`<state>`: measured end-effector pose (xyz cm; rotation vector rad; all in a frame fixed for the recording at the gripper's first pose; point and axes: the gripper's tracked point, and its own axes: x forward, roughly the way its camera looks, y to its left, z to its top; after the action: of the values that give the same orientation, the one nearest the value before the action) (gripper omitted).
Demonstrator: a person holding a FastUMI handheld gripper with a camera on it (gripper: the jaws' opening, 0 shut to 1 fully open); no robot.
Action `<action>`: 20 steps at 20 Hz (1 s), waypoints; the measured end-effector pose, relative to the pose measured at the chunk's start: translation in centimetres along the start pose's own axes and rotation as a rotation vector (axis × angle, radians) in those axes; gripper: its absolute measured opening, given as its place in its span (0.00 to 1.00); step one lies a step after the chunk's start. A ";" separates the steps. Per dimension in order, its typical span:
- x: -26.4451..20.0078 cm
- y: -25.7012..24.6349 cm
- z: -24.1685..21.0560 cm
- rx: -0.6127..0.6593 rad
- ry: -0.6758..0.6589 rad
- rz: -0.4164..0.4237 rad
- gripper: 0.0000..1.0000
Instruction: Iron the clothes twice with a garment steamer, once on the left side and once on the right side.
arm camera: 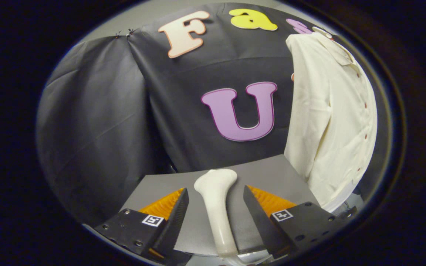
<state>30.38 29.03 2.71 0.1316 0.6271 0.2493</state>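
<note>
The white plastic garment steamer (216, 207) lies between the fingers of the tool (216, 195), its lower end lost under them, and whether either finger touches it cannot be told. The cream button-front shirt (327, 122) hangs beyond, its far sleeve and hanger cut off. The grey counter (272, 173) runs out of sight behind the shirt's hem.
</note>
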 end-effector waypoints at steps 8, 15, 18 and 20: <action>2.8 1.8 -5.8 -0.251 0.323 -0.086 0.50; 3.3 1.5 -6.0 -0.224 0.287 -0.084 0.49; 3.1 1.5 -6.3 -0.186 0.291 -0.103 0.47; 3.6 0.9 -5.6 -0.205 0.228 -0.140 0.44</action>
<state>29.73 31.13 -3.64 -0.1397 0.8291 0.1929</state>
